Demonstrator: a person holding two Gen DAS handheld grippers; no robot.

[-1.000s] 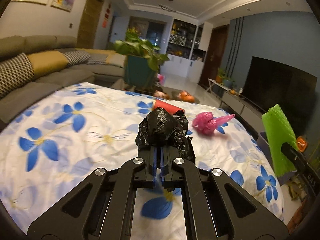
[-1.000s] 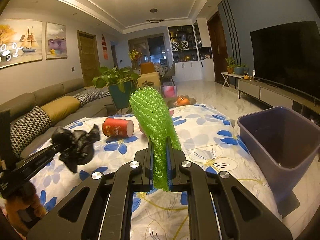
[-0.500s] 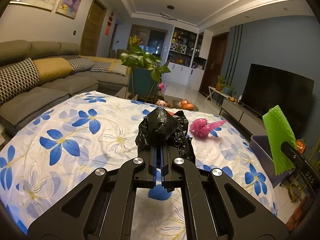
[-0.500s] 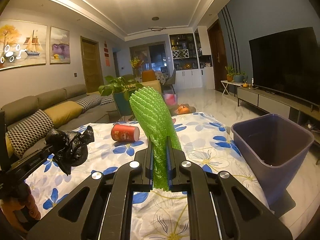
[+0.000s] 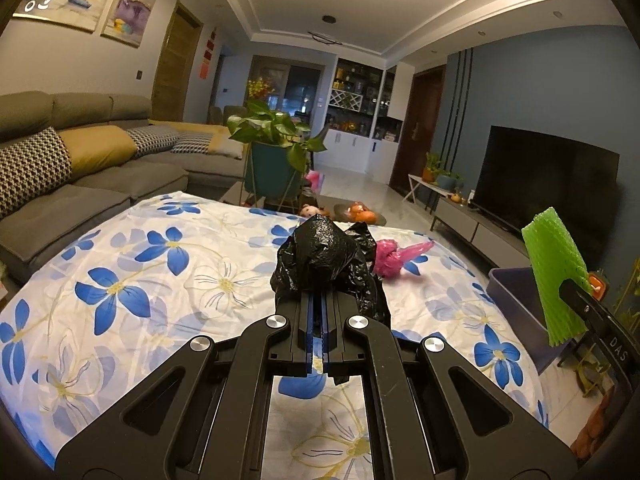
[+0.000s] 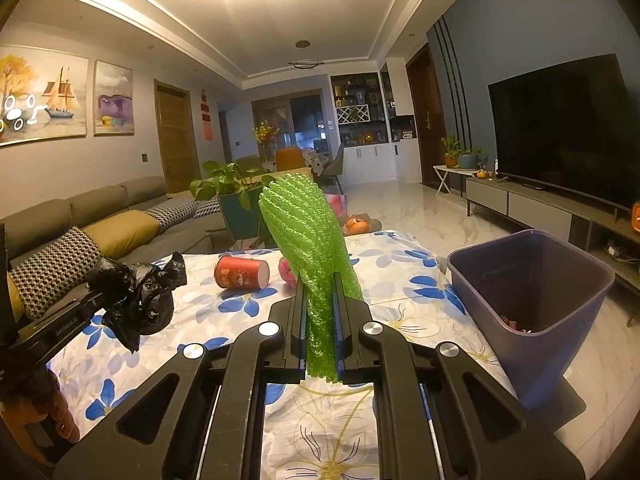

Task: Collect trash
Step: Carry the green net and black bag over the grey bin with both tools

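Note:
My left gripper (image 5: 319, 300) is shut on a crumpled black plastic bag (image 5: 326, 264) and holds it above the flowered table. The bag also shows at the left of the right wrist view (image 6: 138, 298). My right gripper (image 6: 318, 280) is shut on a green foam net sleeve (image 6: 308, 240), which also shows at the right of the left wrist view (image 5: 554, 276). A purple trash bin (image 6: 532, 300) stands open at the table's right edge, with a few scraps inside. A red cup (image 6: 241, 273) lies on its side on the table. A pink bag (image 5: 394, 256) lies beyond the black bag.
The table has a white cloth with blue flowers (image 5: 168, 264). A grey sofa (image 5: 80, 184) runs along the left. A potted plant (image 5: 272, 160) stands behind the table. A TV (image 6: 560, 128) on a low cabinet lines the right wall.
Both grippers have risen and tilted up with their loads. The bin now sits closer and lower at the right of the right wrist view, its inside showing.

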